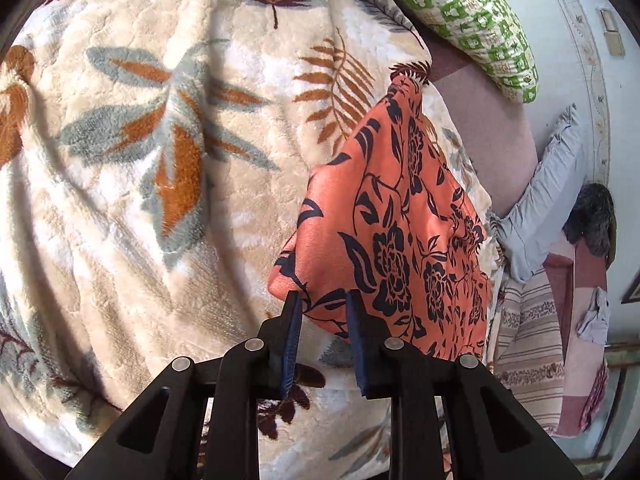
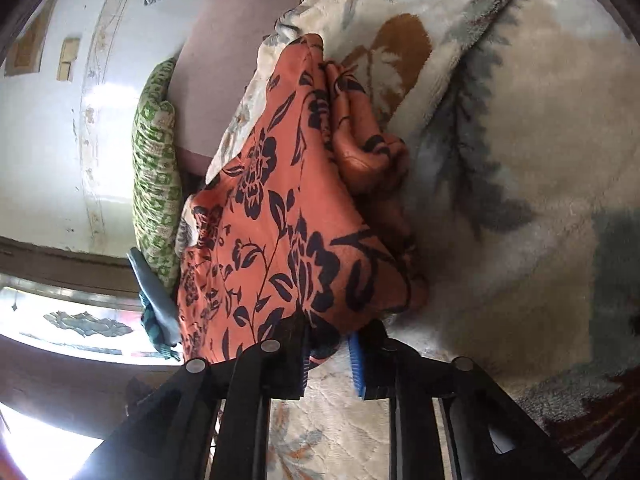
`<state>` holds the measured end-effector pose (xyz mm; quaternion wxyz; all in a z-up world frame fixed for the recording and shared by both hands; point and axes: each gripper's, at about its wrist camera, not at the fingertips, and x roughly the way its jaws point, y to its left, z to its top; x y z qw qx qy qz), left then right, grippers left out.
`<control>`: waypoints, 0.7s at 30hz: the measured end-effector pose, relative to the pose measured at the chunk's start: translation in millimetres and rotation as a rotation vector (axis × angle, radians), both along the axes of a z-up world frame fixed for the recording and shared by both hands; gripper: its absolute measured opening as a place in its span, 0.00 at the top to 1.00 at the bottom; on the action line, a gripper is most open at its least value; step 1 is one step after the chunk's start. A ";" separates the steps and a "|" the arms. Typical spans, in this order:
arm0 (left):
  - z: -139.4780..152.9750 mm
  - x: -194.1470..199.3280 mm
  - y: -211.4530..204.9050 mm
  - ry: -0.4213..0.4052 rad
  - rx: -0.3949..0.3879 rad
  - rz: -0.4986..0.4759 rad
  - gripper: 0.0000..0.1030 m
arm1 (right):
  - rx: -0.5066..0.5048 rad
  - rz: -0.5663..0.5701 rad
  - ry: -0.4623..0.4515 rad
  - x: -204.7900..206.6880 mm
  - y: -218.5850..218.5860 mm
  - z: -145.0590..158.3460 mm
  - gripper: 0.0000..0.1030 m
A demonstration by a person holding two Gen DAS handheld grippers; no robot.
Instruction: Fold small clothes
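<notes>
An orange cloth with a dark flower print (image 1: 400,216) lies rumpled on a plush cream blanket with leaf patterns (image 1: 160,160). My left gripper (image 1: 324,304) stands at the cloth's near edge. Its jaws are narrowly apart, with the hem lying between the blue pads (image 1: 294,320) and a gap showing. In the right wrist view the same cloth (image 2: 280,208) is bunched into folds. My right gripper (image 2: 329,344) reaches into the cloth's near edge. A fold of cloth hangs between its pads (image 2: 356,360), which still stand a little apart.
A green and white patterned pillow (image 1: 472,20) lies on a mauve sheet (image 1: 480,120) at the blanket's far side, with a grey frilled pillow (image 1: 548,184) beside it. Striped bedding (image 1: 528,344) hangs at the bed's edge. A pale wall (image 2: 48,140) and a bright window (image 2: 80,320) lie beyond.
</notes>
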<state>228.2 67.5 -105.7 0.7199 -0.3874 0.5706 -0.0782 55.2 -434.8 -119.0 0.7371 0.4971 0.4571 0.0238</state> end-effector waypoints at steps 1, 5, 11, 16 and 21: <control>1.2 0.0 2.5 -0.009 0.000 0.002 0.68 | 0.006 -0.001 -0.006 0.0 -0.1 1.8 0.76; -6.8 -5.7 2.2 0.021 0.019 0.012 0.50 | 0.007 -0.004 0.019 5.1 2.0 2.1 0.68; -25.0 23.4 -11.7 0.066 0.034 0.028 0.76 | 0.011 -0.050 0.021 10.3 6.6 -6.3 0.66; 9.0 14.9 -25.3 0.001 0.125 0.000 0.85 | -0.030 -0.001 -0.106 13.0 6.8 33.9 0.87; -15.8 -3.1 -25.8 0.101 0.162 -0.016 0.84 | -0.053 0.018 -0.068 0.2 -6.5 31.8 0.87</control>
